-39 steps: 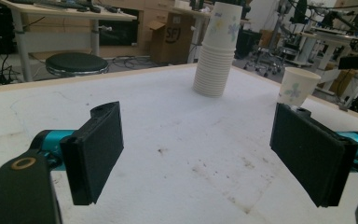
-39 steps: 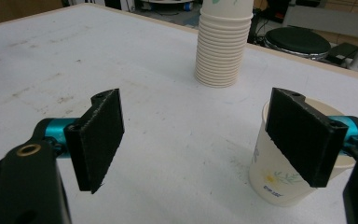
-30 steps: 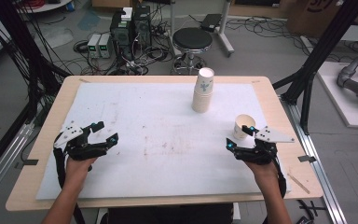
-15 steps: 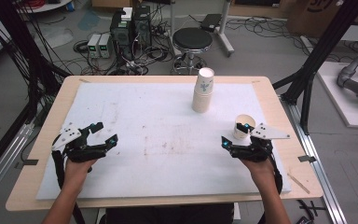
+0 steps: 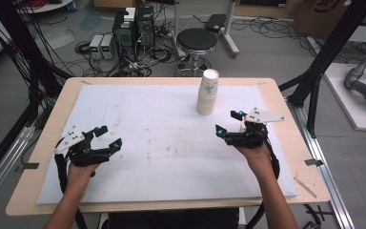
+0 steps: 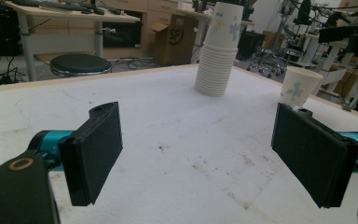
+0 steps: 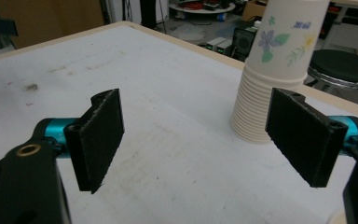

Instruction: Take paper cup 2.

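While the right gripper (image 5: 228,122) gapes, the box (image 6: 168,36) reads "SF".

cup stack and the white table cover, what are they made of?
Cup stack: looks like thin paper, matte cream with a printed flower pattern and rolled rims showing as stacked ridges. White table cover: probably a foam or soft plastic sheet, matte, scuffed and stained; the look does not settle which.

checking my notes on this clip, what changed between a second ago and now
The right gripper pulled away from the single paper cup it had been at and moved left, toward the stack of cups, jaws open with nothing between them. The single cup stays upright where it stood. The left gripper stayed put, open, and the stack did not move.
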A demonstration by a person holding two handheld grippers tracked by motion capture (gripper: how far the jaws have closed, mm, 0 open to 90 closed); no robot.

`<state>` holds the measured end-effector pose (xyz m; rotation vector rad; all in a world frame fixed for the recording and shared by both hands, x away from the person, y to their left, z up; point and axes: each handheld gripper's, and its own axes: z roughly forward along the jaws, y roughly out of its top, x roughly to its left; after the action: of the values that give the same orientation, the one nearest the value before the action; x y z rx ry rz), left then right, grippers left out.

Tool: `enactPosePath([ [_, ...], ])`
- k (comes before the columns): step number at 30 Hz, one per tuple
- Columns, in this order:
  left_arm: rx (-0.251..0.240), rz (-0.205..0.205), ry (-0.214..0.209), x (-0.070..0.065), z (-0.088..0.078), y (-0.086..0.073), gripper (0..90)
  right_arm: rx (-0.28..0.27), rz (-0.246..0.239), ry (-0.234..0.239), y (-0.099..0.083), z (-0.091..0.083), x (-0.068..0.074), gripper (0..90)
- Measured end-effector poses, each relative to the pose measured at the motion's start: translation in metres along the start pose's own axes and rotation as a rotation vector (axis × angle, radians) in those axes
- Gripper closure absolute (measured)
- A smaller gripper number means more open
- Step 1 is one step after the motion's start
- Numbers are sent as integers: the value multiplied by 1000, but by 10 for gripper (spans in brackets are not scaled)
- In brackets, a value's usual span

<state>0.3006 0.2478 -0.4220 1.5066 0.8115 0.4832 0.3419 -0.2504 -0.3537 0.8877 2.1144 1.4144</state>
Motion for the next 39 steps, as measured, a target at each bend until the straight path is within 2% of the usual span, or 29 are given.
enactPosePath([
  [11, 1, -14, -5, 1, 0, -2, 164, 51, -3, -3, 28, 31, -13, 200],
  [14, -1, -19, -2, 2, 0, -2, 164, 62, -5, -26, 36, 39, -19, 200],
  [18, 1, -17, -4, 2, 1, -2, 164, 57, 17, -48, 45, 47, -28, 199],
  [23, 3, -22, -9, 3, 1, -2, 163, 75, 5, -82, 56, 57, -37, 200],
  [28, 7, -21, -11, 2, 1, -2, 164, 92, 20, -102, 66, 68, -49, 200],
  [32, 4, -24, -15, 2, 3, -3, 164, 134, 21, -129, 73, 79, -58, 200],
  [39, 8, -19, -18, 2, 2, -3, 163, 169, 27, -173, 79, 97, -71, 199],
])
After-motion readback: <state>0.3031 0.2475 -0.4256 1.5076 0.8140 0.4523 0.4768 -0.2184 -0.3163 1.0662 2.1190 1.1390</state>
